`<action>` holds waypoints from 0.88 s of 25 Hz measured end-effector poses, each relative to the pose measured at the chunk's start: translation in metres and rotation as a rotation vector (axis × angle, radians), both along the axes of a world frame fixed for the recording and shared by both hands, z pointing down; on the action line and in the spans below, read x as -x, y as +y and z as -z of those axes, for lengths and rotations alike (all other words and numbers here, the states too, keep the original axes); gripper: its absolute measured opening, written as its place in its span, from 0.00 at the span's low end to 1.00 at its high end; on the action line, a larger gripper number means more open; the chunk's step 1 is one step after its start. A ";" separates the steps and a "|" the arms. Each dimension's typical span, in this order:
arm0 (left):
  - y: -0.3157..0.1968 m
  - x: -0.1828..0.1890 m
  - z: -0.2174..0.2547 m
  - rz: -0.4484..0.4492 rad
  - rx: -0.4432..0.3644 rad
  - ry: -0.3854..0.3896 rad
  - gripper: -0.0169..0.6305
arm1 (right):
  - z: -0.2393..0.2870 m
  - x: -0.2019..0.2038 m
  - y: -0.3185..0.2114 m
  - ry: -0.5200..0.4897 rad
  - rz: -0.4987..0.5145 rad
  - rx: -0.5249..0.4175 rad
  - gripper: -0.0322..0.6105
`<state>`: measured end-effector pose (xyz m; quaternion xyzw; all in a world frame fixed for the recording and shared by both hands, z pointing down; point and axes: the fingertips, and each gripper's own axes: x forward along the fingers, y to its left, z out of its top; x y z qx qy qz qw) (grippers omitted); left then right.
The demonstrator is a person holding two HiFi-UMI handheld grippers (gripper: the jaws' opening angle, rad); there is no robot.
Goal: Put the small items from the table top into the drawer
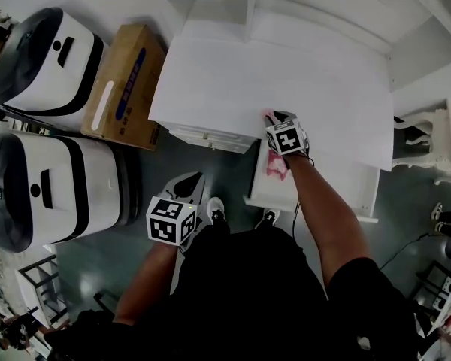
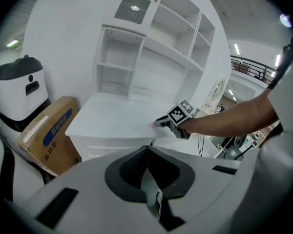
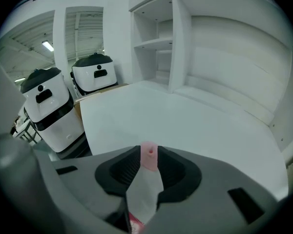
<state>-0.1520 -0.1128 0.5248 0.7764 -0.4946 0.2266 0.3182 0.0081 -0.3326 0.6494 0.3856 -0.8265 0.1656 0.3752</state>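
R gripper (image 3: 148, 161) is clamped tight on a white tube (image 3: 145, 189) w/ a pink cap, which pokes out past the tips twd 12 o'clock. In head view that gripper sits at the near edge of the table (image 1: 301, 74), and the tube's tail end is over the open drawer (image 1: 323, 194) at its 6 o'clock. L gripper (image 2: 147, 152) hangs low off the table, approx 7 o'clock from the R one, jaws pressed together w/ nothing betw them. Cardboard box (image 1: 124, 85) at 10 o'clock.
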 end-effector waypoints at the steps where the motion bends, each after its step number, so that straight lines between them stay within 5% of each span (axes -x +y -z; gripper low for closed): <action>1: 0.000 0.002 -0.001 0.004 0.003 -0.001 0.04 | -0.002 0.001 -0.002 0.005 -0.002 0.004 0.21; 22: -0.004 -0.010 0.000 -0.023 -0.005 0.008 0.04 | 0.012 -0.003 0.005 -0.016 -0.007 -0.009 0.14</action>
